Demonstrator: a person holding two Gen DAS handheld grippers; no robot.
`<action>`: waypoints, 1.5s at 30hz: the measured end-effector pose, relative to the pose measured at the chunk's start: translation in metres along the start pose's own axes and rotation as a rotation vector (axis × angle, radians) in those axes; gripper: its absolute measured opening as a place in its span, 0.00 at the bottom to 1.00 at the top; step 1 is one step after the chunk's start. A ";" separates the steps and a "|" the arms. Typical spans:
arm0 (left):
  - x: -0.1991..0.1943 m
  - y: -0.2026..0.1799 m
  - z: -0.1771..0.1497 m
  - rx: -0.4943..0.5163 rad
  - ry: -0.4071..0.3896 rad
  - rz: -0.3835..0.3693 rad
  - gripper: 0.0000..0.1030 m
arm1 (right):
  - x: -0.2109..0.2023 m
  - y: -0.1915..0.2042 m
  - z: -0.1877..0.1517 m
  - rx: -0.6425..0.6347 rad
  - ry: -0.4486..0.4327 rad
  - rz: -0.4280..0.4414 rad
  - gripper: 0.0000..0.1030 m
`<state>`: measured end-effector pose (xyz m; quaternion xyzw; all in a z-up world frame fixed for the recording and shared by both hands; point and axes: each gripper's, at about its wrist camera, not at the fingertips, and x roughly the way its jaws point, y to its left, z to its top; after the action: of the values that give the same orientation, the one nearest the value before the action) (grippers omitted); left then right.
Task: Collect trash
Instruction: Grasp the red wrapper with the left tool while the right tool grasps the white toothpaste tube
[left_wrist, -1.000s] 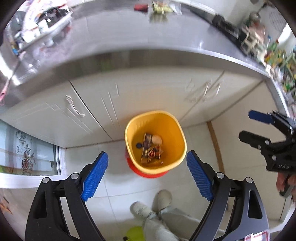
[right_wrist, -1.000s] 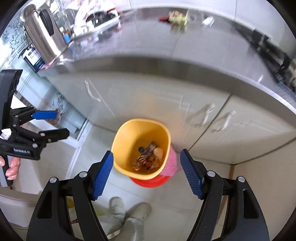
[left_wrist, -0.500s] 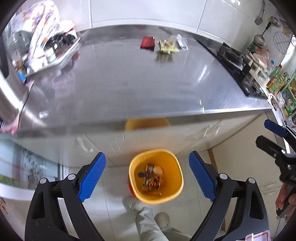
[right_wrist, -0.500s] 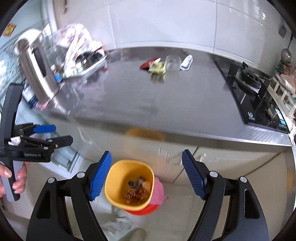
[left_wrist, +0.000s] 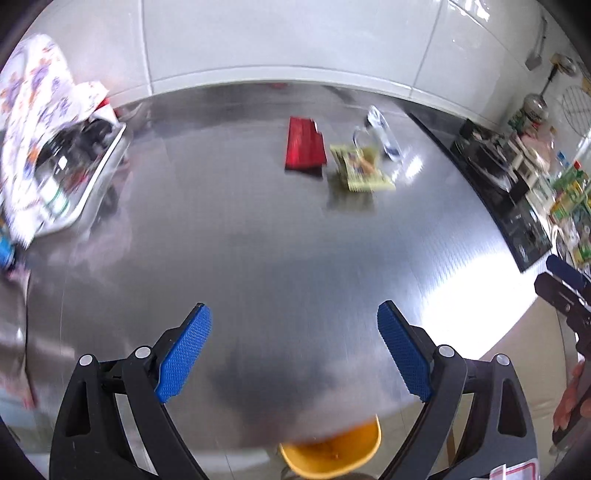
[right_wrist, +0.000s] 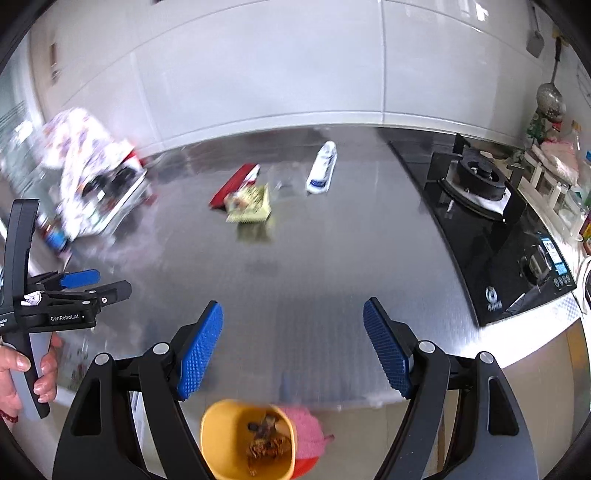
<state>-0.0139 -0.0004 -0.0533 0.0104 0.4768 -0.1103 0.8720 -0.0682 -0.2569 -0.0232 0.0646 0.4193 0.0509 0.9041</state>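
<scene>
Trash lies at the back of the steel counter (left_wrist: 280, 258): a red wrapper (left_wrist: 303, 148), a yellow-green snack packet (left_wrist: 360, 168), a clear plastic piece (left_wrist: 365, 137) and a white-and-blue wrapper (right_wrist: 323, 168). In the right wrist view the red wrapper (right_wrist: 236, 184) and the snack packet (right_wrist: 251, 204) lie side by side. My left gripper (left_wrist: 293, 352) hangs open and empty over the counter's near part. My right gripper (right_wrist: 293, 345) is likewise open and empty. The yellow bin (right_wrist: 247, 439) holding wrappers stands on the floor below the counter edge.
A white tray (left_wrist: 92, 173) under a floral cloth (left_wrist: 33, 110) fills the counter's left end. A black gas hob (right_wrist: 491, 221) occupies the right end, with bottles and jars beyond. Something pink (right_wrist: 308, 432) sits by the bin. A hand (right_wrist: 22, 373) grips the left tool.
Both grippers have risen from over the bin on the floor to above the counter; the view now takes in the countertop trash, and the bin has slid to the bottom edge.
</scene>
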 end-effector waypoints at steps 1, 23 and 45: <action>0.004 0.000 0.008 0.003 -0.002 0.002 0.88 | 0.006 -0.002 0.005 0.010 0.001 -0.006 0.77; 0.122 -0.012 0.155 -0.071 0.028 0.025 0.89 | 0.147 -0.055 0.148 0.020 0.045 0.002 0.77; 0.189 -0.022 0.175 0.027 0.047 0.118 0.75 | 0.283 -0.047 0.186 -0.009 0.203 -0.078 0.77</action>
<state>0.2251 -0.0775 -0.1141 0.0530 0.4941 -0.0649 0.8654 0.2578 -0.2758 -0.1247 0.0388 0.5108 0.0238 0.8585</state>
